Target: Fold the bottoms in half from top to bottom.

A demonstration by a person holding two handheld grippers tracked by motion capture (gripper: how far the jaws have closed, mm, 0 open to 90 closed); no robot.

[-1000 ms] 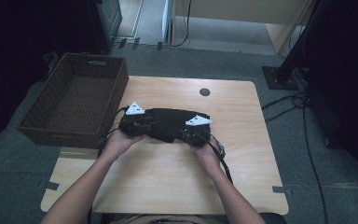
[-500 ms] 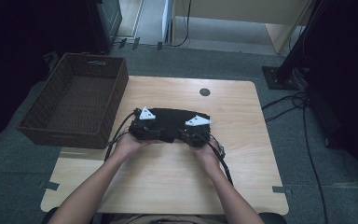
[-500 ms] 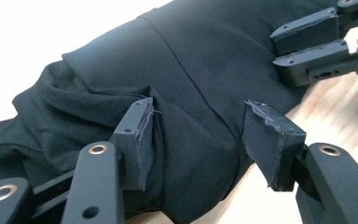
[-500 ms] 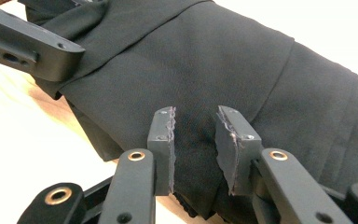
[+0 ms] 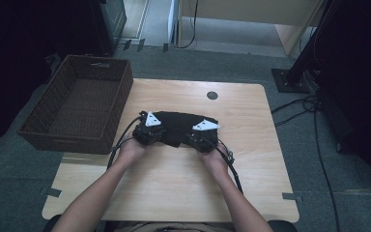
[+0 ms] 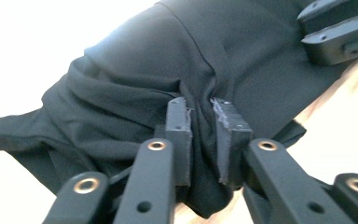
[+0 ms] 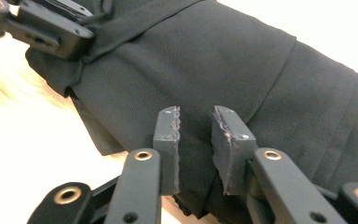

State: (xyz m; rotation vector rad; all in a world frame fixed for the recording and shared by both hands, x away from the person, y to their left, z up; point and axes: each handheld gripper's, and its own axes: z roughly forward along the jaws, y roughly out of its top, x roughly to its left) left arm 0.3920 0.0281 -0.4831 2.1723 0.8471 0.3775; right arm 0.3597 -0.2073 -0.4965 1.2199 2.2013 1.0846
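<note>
Light wooden table, rounded corners, standing on grey carpet floor. Small dark round grommet near far edge. Black cloth, crumpled, lying mid-table. Brown wicker basket resting on left edge, overhanging side. Near half of tabletop bare wood.

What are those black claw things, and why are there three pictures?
A person sits at a wooden table and holds a squeeze tool, called a gripper, in each hand. One picture comes from a camera up high. The other two come from small cameras riding on the grippers, so you look along their black jaws. On the table lies a black cloth, with a brown woven basket beside it. The left gripper has just been closing and pinches a fold of the cloth. The right gripper has cloth between its jaws too.
</note>
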